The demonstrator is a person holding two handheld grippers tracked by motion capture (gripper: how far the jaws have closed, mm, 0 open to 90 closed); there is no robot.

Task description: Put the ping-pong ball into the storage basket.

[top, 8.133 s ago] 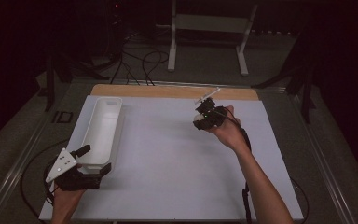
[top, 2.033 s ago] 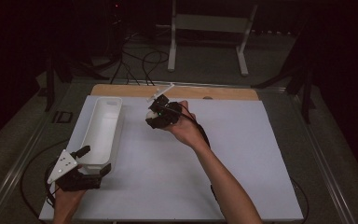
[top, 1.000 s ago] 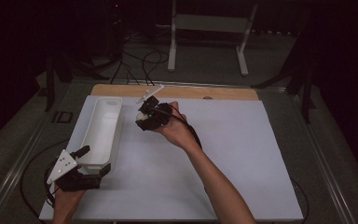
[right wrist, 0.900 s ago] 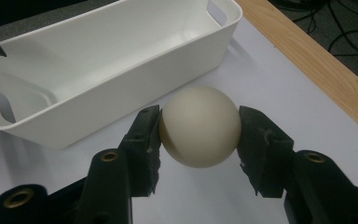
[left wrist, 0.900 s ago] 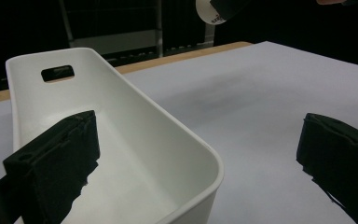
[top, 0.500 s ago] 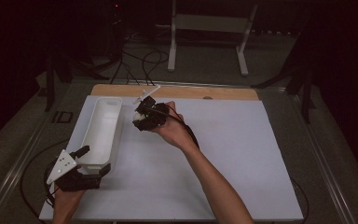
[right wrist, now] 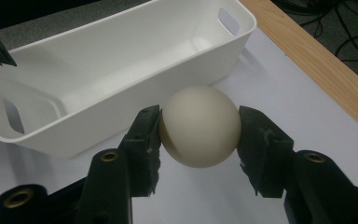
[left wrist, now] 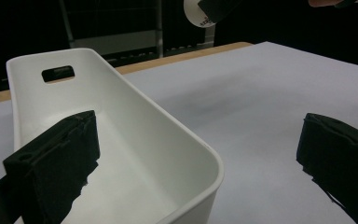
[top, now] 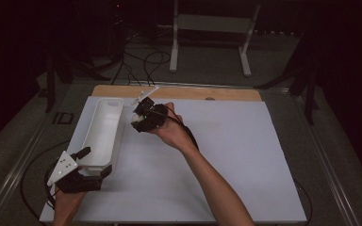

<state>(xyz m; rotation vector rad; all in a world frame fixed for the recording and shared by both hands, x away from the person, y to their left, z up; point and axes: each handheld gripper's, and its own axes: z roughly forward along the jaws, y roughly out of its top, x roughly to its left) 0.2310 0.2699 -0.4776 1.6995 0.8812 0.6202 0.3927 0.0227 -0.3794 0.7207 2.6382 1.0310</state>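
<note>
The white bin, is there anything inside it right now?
The white bin looks bare inside. The left gripper straddles its near wall, one jaw inside, covering a floor corner. The ball is outside, clamped by the right gripper.

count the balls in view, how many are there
1. The cream ball sits clamped in the right gripper, beside the white bin, not yet inside it. The bin's floor looks bare where it shows.

Cream ball (right wrist: 200, 126), white bin (right wrist: 102, 65), black fingers (right wrist: 142, 140).

Right gripper (top: 143, 117) is raised with jaws clamped, while left gripper (top: 78, 172) sits low, jaws apart.
</note>
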